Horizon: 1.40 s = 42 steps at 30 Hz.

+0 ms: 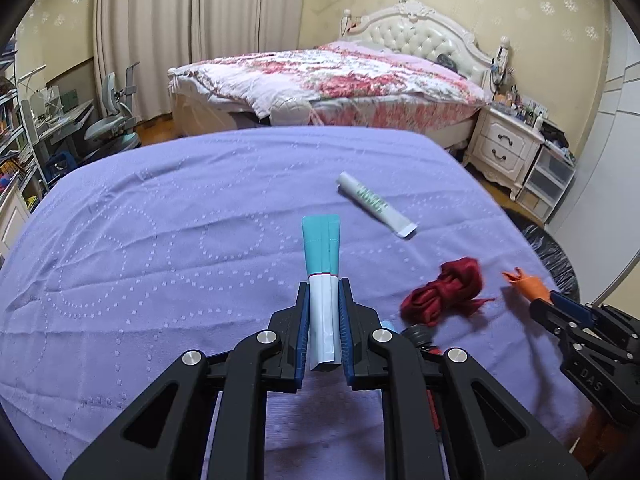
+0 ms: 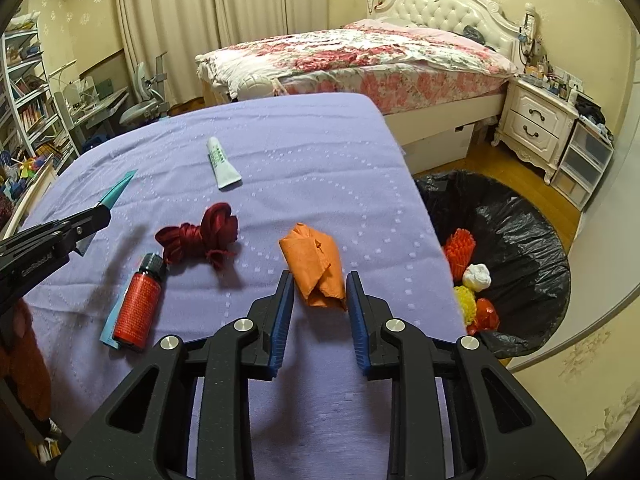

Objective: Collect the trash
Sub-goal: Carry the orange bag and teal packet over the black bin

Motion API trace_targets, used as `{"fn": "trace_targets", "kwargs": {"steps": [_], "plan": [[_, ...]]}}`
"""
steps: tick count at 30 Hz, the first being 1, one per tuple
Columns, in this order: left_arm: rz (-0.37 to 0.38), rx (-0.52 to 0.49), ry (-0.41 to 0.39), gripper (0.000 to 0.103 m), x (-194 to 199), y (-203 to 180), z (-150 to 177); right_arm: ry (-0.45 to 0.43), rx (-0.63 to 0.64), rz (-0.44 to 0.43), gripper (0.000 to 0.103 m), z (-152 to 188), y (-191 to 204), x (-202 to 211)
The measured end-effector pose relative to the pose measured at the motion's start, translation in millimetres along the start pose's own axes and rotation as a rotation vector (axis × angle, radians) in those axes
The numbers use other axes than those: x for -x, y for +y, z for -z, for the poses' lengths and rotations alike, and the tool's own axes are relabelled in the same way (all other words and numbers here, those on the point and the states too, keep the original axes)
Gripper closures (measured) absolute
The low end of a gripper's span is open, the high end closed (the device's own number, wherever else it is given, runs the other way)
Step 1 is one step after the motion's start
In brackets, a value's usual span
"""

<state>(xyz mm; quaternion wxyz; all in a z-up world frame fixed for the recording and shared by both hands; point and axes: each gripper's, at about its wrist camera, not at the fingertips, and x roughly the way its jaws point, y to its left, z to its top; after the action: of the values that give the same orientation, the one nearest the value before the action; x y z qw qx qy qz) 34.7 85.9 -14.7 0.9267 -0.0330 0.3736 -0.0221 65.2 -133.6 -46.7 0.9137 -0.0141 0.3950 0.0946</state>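
My left gripper point(image 1: 323, 286) is shut on a teal and white packet point(image 1: 321, 256) and holds it above the purple cloth table point(image 1: 160, 240). My right gripper point(image 2: 319, 280) is open, its fingers on either side of a crumpled orange paper point(image 2: 314, 266) on the table; whether they touch it I cannot tell. A white tube point(image 2: 222, 163), a dark red ribbon bundle point(image 2: 204, 236) and a small red bottle point(image 2: 138, 302) lie on the cloth. The left gripper with the packet point(image 2: 116, 192) shows at the left of the right wrist view.
A bin lined with a black bag point(image 2: 520, 240) stands on the floor right of the table and holds red, yellow and white trash. A bed point(image 2: 360, 56), a nightstand point(image 2: 536, 120) and a desk with shelves point(image 2: 36, 120) lie beyond.
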Motion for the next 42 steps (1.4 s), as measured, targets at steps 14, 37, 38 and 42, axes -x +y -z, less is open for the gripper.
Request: {"fn": "trace_targets", "kwargs": {"steps": [14,37,38,42], "plan": [[-0.014,-0.004,0.015,0.088,-6,-3,2,0.052,-0.029,-0.035,0.066,2,-4,-15],[0.004,0.013,-0.011,0.088,0,-7,3,0.010,-0.020,0.002,0.070,-7,-7,-7],[0.011,0.009,-0.017,0.088,1,-11,2,0.000,-0.027,0.008,0.070,-9,-10,-4],[0.049,-0.018,-0.038,0.088,4,-33,-3,-0.045,-0.057,0.050,0.070,-15,-31,12]]}}
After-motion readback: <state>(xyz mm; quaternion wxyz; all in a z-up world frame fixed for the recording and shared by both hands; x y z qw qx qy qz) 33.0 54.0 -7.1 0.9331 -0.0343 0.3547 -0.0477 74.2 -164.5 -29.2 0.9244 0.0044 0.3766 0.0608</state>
